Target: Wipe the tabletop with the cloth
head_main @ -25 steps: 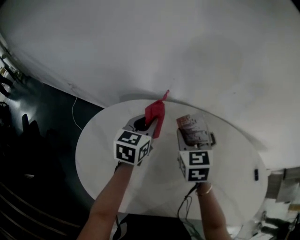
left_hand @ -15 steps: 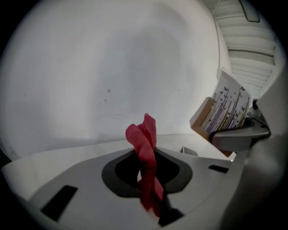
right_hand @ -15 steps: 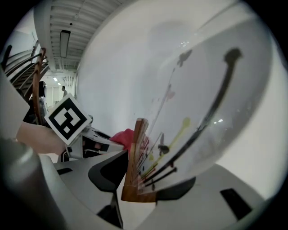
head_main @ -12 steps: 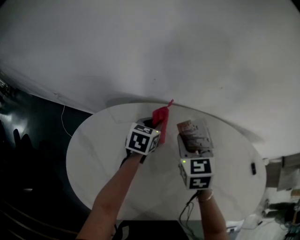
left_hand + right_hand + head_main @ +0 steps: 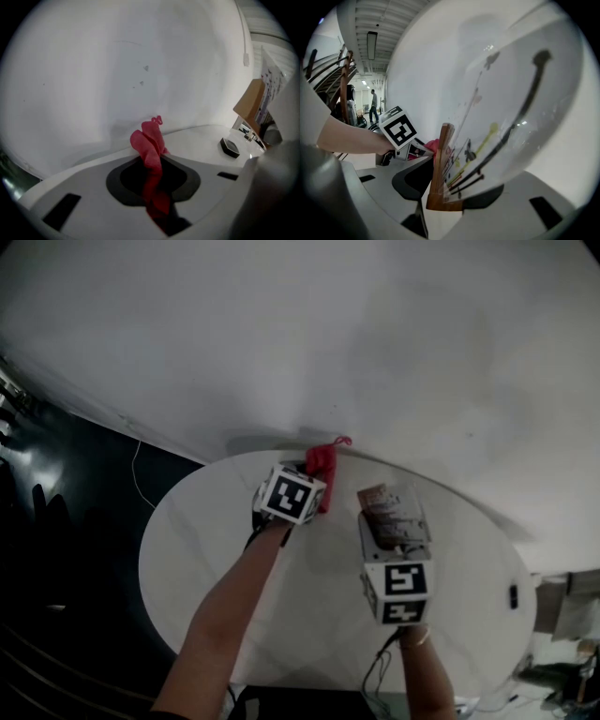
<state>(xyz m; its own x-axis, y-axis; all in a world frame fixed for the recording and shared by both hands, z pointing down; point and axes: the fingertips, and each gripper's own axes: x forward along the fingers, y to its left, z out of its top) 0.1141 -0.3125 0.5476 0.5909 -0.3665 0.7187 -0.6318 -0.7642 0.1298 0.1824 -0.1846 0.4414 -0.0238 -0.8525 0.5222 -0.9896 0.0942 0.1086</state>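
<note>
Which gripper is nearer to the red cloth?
Left. The left gripper is shut on the red cloth; the right gripper, holding a sign stand, is beside it, not touching.

In the head view a marker cube [image 5: 293, 494] hides the lower part of the cloth [image 5: 322, 461]. The print on the card [image 5: 390, 514] is blurred. A dark thing [image 5: 513, 593] at far right is too small to name.

Roomy indoor hall: round white table [image 5: 187, 535], white wall [image 5: 281, 334], ceiling strip light [image 5: 371, 44], stair railings [image 5: 344, 79].
</note>
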